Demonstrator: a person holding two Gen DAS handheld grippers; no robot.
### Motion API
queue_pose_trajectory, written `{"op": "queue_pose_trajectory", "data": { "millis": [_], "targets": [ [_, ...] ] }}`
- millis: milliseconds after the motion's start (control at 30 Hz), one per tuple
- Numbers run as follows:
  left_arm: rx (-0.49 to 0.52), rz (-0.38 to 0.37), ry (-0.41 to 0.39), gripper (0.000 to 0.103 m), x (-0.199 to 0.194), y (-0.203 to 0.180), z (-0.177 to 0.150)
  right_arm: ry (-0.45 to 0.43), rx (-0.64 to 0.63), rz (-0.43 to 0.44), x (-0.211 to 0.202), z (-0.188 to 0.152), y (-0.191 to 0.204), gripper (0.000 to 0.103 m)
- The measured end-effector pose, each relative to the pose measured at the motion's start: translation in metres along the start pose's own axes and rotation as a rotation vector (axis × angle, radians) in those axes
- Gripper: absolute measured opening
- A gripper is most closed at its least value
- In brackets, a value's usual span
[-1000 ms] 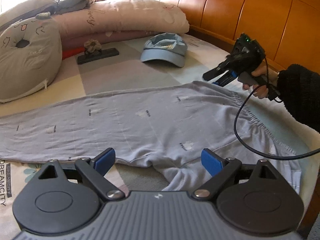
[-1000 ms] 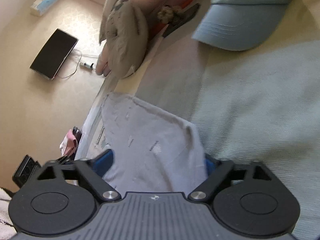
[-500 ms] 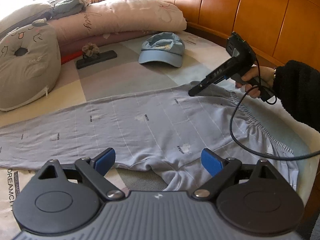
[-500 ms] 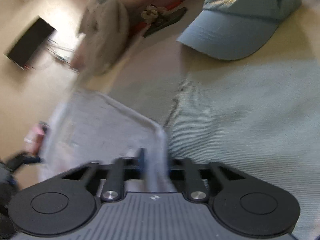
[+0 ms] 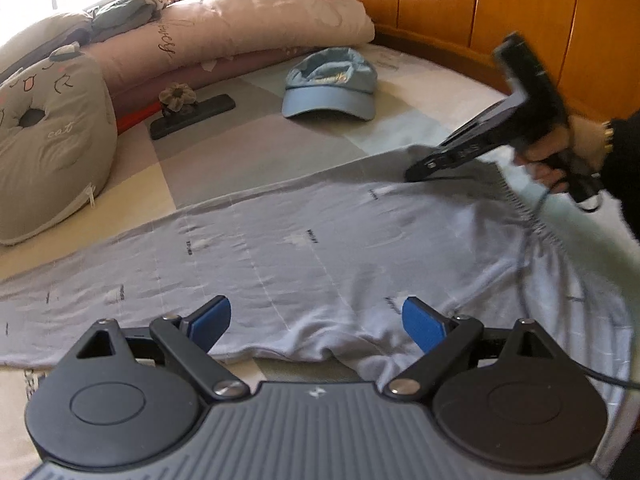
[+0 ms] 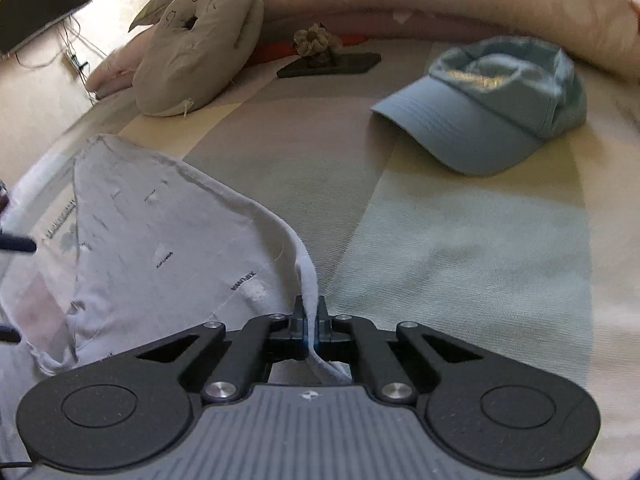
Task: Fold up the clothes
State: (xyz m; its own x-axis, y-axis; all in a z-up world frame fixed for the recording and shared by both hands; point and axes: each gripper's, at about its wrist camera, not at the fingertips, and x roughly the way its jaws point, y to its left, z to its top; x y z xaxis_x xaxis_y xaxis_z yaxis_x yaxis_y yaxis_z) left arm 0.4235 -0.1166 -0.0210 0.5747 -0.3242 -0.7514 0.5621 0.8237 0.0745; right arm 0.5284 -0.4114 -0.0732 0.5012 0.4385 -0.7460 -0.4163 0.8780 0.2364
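Pale grey trousers [image 5: 304,248] with small printed marks lie spread across the bed, legs to the left, waistband at the right. My left gripper [image 5: 316,318] hovers open over their near edge, with cloth below its blue pads [image 5: 210,320] but not pinched. My right gripper [image 6: 310,320] is shut on the far edge of the trousers [image 6: 160,240] near the waist and lifts that edge off the sheet. In the left wrist view the right gripper [image 5: 416,172] shows at the far right, held by a hand in a black sleeve [image 5: 624,152].
A light blue cap [image 5: 330,84] lies on the sheet beyond the trousers. A dark flat stand with a fabric flower [image 5: 188,114], a grey round cushion [image 5: 48,140] and a pink rolled quilt [image 5: 248,28] sit at the back. A wooden headboard [image 5: 480,8] bounds the right side.
My right gripper has closed on the trousers' far edge and raised it, rolling and shifting as it went. The left gripper has drifted slightly over the near edge and stays open.
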Motion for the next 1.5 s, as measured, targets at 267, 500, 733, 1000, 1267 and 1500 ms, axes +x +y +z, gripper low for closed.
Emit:
{"op": "queue_pose_trajectory", "data": {
  "millis": [267,500,733,1000,1267,1500],
  "targets": [
    [0.166,0.105,0.03,0.093,0.045,-0.012,0.011,-0.06,-0.037,-0.076,-0.015,-0.007,0.028,0.003],
    [0.31,0.185,0.031,0.093,0.069,-0.024,0.009,-0.091,-0.1,-0.086,-0.034,-0.015,0.059,0.003],
    [0.527,0.298,-0.061,0.093,0.075,-0.038,0.001,-0.092,-0.156,-0.052,-0.05,-0.03,0.087,0.003],
    [0.657,0.353,-0.105,0.093,0.08,-0.039,0.005,-0.081,-0.188,-0.024,-0.059,-0.05,0.111,0.003],
    [0.896,0.524,-0.14,0.093,0.102,-0.037,-0.011,-0.077,-0.166,0.004,-0.065,-0.055,0.111,0.003],
    [1.006,0.52,-0.185,0.093,0.107,-0.033,-0.014,-0.065,-0.156,0.013,-0.062,-0.062,0.112,0.003]
  ]
}}
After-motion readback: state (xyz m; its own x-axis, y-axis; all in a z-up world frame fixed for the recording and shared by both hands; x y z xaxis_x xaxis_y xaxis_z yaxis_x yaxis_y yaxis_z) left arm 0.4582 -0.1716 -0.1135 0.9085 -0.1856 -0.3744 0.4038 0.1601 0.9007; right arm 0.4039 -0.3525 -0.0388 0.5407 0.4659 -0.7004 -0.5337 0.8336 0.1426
